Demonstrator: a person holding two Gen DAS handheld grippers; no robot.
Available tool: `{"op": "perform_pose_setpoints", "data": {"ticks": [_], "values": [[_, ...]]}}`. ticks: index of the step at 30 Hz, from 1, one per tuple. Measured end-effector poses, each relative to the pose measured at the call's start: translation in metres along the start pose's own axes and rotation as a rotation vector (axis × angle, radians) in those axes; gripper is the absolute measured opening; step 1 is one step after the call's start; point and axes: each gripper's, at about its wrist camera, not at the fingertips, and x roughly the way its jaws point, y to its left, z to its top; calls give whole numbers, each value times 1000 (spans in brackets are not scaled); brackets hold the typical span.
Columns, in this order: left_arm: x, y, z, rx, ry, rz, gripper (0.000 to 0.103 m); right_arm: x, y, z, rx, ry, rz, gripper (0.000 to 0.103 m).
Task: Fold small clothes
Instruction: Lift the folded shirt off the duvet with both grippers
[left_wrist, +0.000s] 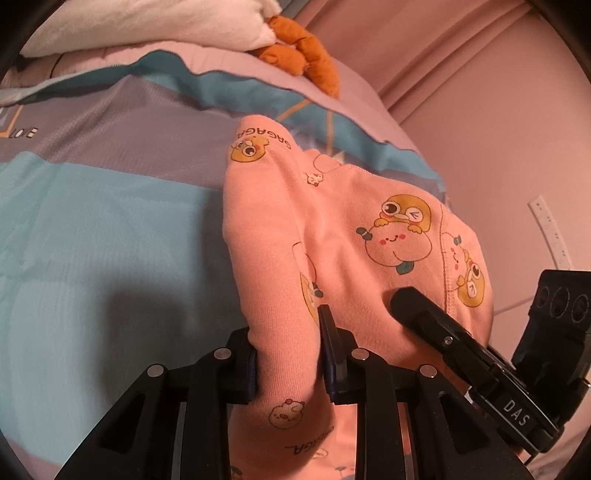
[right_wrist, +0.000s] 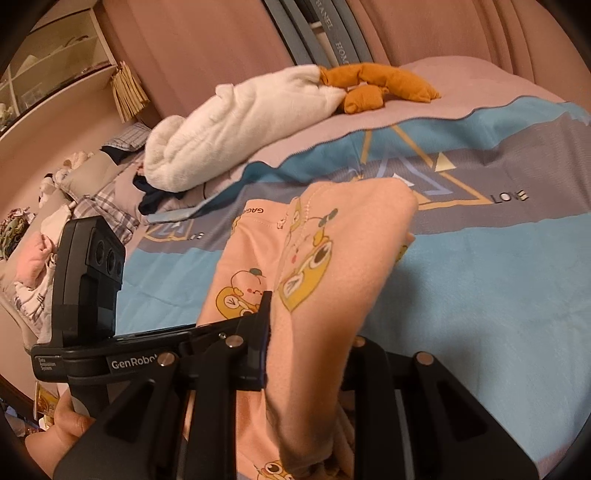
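Note:
A small pink garment (left_wrist: 332, 229) printed with yellow cartoon ducks hangs bunched above the blue and grey bedspread (left_wrist: 92, 240). My left gripper (left_wrist: 288, 354) is shut on a thick fold of it. The right gripper's finger (left_wrist: 410, 299) shows at the left wrist view's right side, pressed against the same cloth. In the right wrist view my right gripper (right_wrist: 306, 350) is shut on the pink garment (right_wrist: 332, 258), which drapes over its right finger and hides it. The left gripper's body (right_wrist: 88, 280) stands close at the left.
A white fluffy blanket (right_wrist: 229, 125) and an orange plush piece (right_wrist: 376, 85) lie at the head of the bed. A heap of other clothes (right_wrist: 44, 236) sits at the far left. Pink curtains (left_wrist: 461, 55) hang beside the bed. The bedspread (right_wrist: 498, 280) lies flat around the garment.

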Motion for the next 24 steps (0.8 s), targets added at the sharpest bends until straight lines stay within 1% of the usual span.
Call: {"op": "perform_pose_setpoints", "data": {"ticks": [4, 9, 18, 24], "values": [[-17, -13, -18, 18, 0, -8, 25, -27, 6, -12, 4, -4, 11, 22], [-35, -33, -48, 47, 3, 7, 25, -59, 17, -33, -7, 6, 12, 22], [-70, -51, -115, 57, 12, 10, 25, -117, 43, -88, -6, 30, 31, 22], [-96, -55, -152, 57, -3, 33, 25, -142, 58, -121, -1, 42, 61, 22]]}}
